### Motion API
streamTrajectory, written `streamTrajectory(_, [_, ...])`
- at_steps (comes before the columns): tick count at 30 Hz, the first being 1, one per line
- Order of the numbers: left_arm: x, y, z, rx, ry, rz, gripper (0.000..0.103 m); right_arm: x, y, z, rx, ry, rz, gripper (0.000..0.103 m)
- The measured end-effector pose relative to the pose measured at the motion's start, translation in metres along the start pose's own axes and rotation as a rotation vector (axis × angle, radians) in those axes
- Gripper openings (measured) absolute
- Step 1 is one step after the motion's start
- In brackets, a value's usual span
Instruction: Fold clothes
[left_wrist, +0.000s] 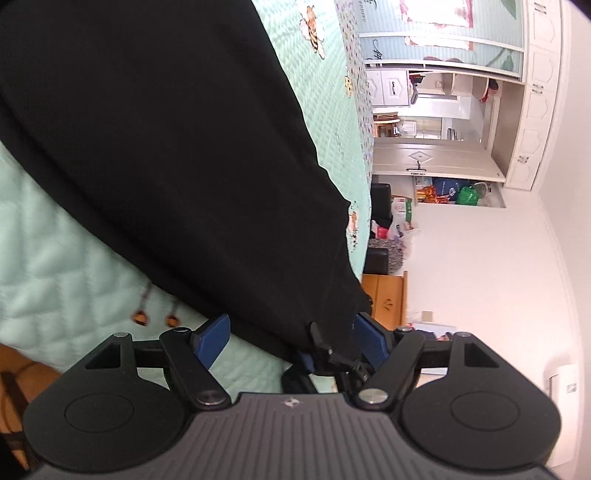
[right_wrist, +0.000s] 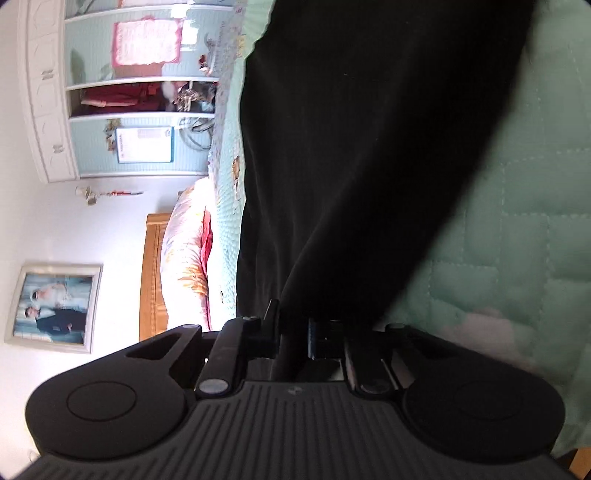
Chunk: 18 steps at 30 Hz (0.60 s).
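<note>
A black garment (left_wrist: 166, 155) lies stretched over a mint-green quilted bedspread (left_wrist: 55, 258); both views are rolled sideways. My left gripper (left_wrist: 291, 336) is open, its blue fingers (left_wrist: 212, 336) set wide apart, and the garment's narrow end hangs between them. In the left wrist view the other gripper's tips (left_wrist: 325, 350) pinch that end. In the right wrist view my right gripper (right_wrist: 291, 325) is shut on the black garment (right_wrist: 351, 166), with cloth running out from between its fingers across the bedspread (right_wrist: 517, 258).
White wardrobe with shelves (left_wrist: 443, 92) and a doorway beyond the bed edge. A wooden cabinet (left_wrist: 386, 299) stands by the bed. A wooden headboard (right_wrist: 151, 277) with floral pillows (right_wrist: 184, 258), a framed photo (right_wrist: 53, 306) and a white wall.
</note>
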<state>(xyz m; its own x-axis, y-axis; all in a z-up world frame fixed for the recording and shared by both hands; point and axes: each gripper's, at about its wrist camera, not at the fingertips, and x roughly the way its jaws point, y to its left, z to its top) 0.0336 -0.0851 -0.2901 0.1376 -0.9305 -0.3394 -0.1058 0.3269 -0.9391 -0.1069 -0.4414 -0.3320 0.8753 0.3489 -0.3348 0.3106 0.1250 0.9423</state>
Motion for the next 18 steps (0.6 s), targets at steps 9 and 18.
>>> streamTrajectory(9, [0.031,-0.017,-0.017,-0.026,0.024,-0.035,0.082,-0.001,-0.002,0.007,0.068,0.005,0.098,0.011])
streamTrajectory(18, [0.041,-0.023,-0.020,-0.038,-0.032,0.046,0.082,-0.001,-0.002,0.008,0.105,0.013,0.135,0.011])
